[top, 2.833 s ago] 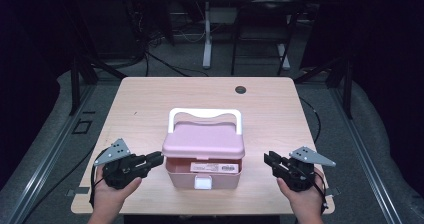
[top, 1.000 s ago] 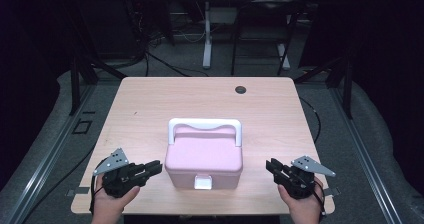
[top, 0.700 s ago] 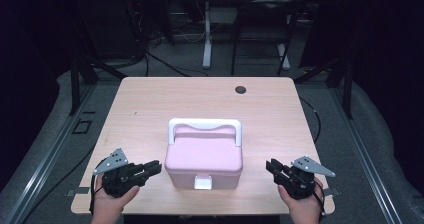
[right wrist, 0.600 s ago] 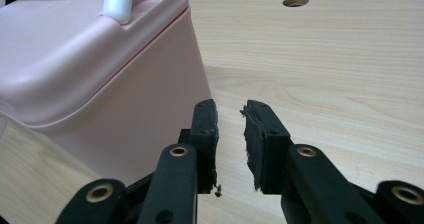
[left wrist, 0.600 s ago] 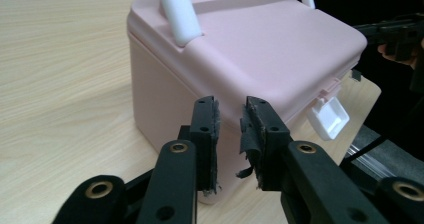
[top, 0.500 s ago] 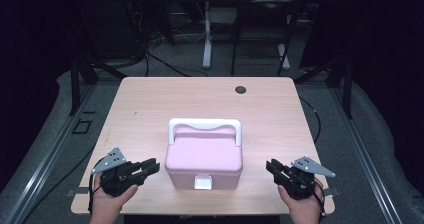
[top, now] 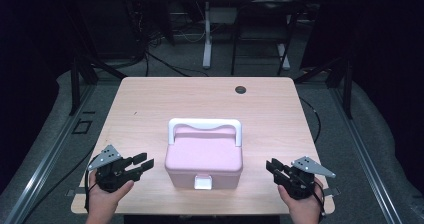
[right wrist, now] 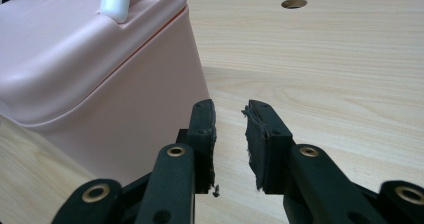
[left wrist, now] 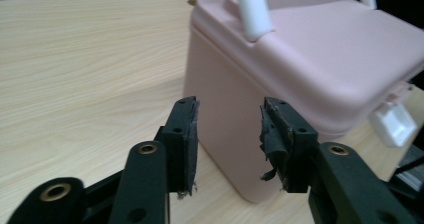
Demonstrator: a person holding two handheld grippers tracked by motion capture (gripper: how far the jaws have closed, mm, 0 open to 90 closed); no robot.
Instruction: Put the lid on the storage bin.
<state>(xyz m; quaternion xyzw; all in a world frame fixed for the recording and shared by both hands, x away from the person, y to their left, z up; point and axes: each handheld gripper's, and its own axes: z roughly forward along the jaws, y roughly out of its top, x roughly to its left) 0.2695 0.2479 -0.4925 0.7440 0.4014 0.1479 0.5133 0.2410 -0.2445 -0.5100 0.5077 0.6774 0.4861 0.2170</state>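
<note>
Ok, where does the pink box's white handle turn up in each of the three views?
High view: the white handle arches over the far edge of the pink box, at table centre.
Left gripper view: two handle posts at the top edge, the nearer one left of centre.
Right gripper view: one post at the top left.
Shared landmark: the round hole in the table.

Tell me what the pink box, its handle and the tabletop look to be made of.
Pink box: likely moulded plastic, matte, with rounded edges and a lid seam. Handle: white plastic, smooth with a slight sheen. Tabletop: light wood or wood-look laminate, showing printed-looking grain; which one cannot be told.
</note>
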